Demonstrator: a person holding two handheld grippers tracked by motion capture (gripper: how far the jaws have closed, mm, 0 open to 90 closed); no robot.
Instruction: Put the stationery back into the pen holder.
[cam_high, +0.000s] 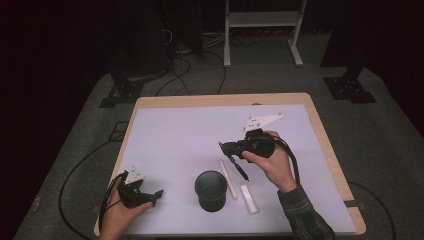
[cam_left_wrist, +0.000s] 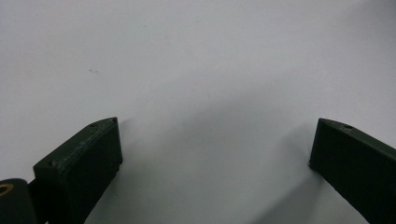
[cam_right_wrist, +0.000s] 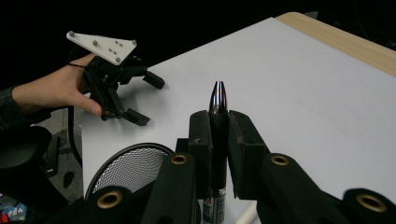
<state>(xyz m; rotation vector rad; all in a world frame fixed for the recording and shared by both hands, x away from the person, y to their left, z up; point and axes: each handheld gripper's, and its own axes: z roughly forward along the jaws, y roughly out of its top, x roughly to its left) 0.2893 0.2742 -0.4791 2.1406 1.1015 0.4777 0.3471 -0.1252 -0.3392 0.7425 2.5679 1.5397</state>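
So, I'm mid-carry: my right claw is pinching a marker pen upright between its pads, silver tip up, body hanging below the jaws. In the high view the right claw sits lifted above the tabletop, just up and right of a black mesh pen cup; the pen slants down from it toward the cup. Two white stick-like items lie flat just right of the cup: a long thin rod and a shorter white bar. Left claw rests near the tabletop's near-left corner, jaws spread wide w/ nothing between them, well apart from the cup. Step as I judge it: pen picked up, not yet in cup. Next move, prob.: swing over the cup's mouth, tilt pen tip-down or tail-down, lower, then release.
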